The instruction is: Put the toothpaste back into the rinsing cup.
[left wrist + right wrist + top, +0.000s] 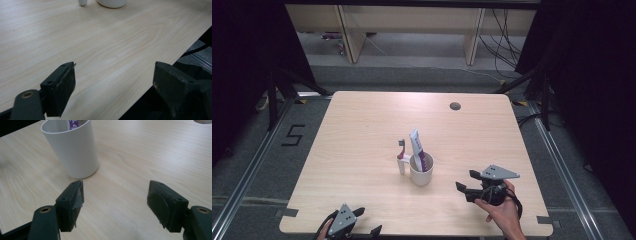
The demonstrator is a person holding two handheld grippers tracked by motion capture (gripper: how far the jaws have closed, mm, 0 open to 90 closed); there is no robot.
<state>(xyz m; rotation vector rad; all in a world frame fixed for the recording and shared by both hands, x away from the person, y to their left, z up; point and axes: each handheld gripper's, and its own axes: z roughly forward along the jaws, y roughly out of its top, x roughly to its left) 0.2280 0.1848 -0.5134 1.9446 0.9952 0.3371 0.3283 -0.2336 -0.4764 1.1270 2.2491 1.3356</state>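
I see the white cup (421,170) mid-surface, just left of my right gripper (468,181) — jaws spread, nothing between them. It looks light, rigid, smooth, tippy with the toothpaste tube (418,148) inside; I'd clamp its lower wall. Left gripper (362,224) idles near, jaws spread.

High view overlooks table (362,130); gripper views sit low, sharing perhaps the cup (72,150).

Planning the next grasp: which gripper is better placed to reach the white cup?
Right. The right gripper sits open beside the white cup, jaws pointed at it. The left gripper is open too, but back at the table's near edge.
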